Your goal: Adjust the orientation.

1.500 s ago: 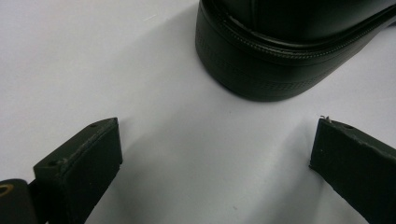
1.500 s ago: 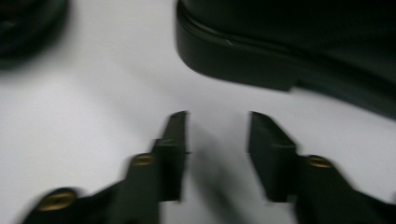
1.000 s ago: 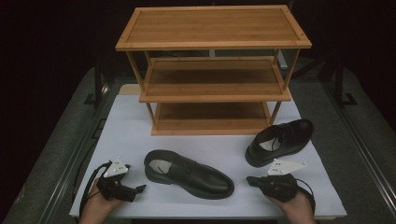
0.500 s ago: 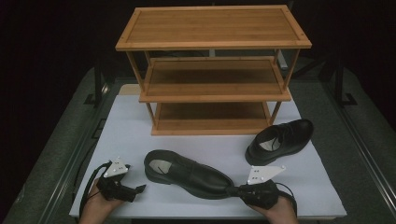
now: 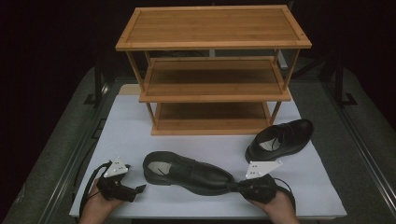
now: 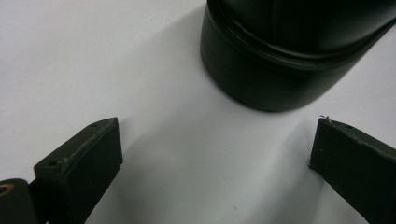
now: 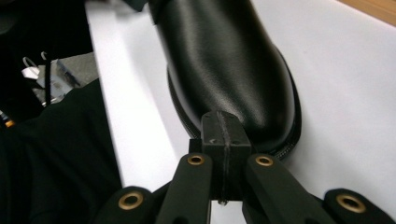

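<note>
While both hands rest at the bottom edge of the high view, a black leather shoe point(image 5: 187, 171) lies on its sole across the lower middle of the frame, on the white table sheet point(image 5: 126, 126). Its heel and open collar, showing a pale lining, point to the left; its rounded toe points lower right. The upper is smooth and faintly glossy, with a stitched welt running round the sole edge in the right gripper view, and the heel block is thick and dark in the left gripper view.

At the lower right, the right gripper point(image 5: 239, 185) has its jaws pressed fully together with nothing between them, their joined tip right at the shoe's toe cap. At the lower left, the left gripper point(image 5: 139, 189) stands with its jaws wide apart and empty, just short of the heel.

A second black shoe point(image 5: 280, 140) sits at centre right, near the foot of a three-tier wooden rack point(image 5: 212, 70) at the top.
</note>
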A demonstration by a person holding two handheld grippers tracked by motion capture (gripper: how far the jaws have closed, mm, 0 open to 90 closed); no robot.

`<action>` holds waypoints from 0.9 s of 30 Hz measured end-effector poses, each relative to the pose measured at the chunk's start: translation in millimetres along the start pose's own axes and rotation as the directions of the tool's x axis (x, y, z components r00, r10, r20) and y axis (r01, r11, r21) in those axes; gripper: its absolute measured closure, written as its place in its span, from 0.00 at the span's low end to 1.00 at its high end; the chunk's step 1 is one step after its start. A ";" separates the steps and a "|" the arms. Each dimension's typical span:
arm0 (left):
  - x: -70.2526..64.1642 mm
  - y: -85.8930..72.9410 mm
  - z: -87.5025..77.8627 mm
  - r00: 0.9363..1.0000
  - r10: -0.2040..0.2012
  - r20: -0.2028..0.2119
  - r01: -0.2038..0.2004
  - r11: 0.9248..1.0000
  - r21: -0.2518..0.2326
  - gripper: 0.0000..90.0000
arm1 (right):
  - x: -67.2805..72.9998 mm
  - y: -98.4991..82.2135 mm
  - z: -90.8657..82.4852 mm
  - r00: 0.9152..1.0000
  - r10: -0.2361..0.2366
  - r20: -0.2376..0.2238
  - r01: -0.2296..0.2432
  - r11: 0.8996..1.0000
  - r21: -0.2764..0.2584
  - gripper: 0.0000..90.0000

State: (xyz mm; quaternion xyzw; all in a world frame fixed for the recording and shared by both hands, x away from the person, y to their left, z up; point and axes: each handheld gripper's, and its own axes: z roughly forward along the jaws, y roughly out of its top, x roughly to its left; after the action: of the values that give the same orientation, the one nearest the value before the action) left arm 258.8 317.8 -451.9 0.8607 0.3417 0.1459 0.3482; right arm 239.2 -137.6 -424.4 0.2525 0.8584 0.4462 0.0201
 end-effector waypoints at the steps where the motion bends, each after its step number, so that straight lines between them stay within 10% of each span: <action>1: 0.1 0.1 -0.3 1.000 0.000 0.000 0.000 1.000 0.001 0.02 | -4.5 2.4 1.1 1.000 0.005 0.008 -0.005 1.000 -0.004 1.00; 7: 6.8 -4.2 -12.5 0.999 -0.028 0.041 0.029 0.999 -0.041 0.18 | -8.9 5.8 2.9 1.000 0.003 0.019 -0.003 1.000 -0.003 1.00; 19: 31.3 27.1 -5.3 0.994 0.004 0.111 0.002 0.999 -0.054 1.00 | -16.1 12.0 6.4 0.999 0.006 0.052 -0.007 1.000 0.005 1.00; 27: 30.1 36.8 9.0 0.985 -0.005 0.175 0.008 1.000 -0.019 1.00 | -19.5 13.1 8.1 0.997 0.014 0.073 -0.014 1.000 0.008 1.00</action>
State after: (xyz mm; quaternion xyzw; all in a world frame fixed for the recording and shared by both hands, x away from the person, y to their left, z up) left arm 302.9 314.7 -432.2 0.8656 0.3112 0.0722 0.3855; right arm 263.8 -134.0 -422.9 0.2747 0.8572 0.4330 0.0470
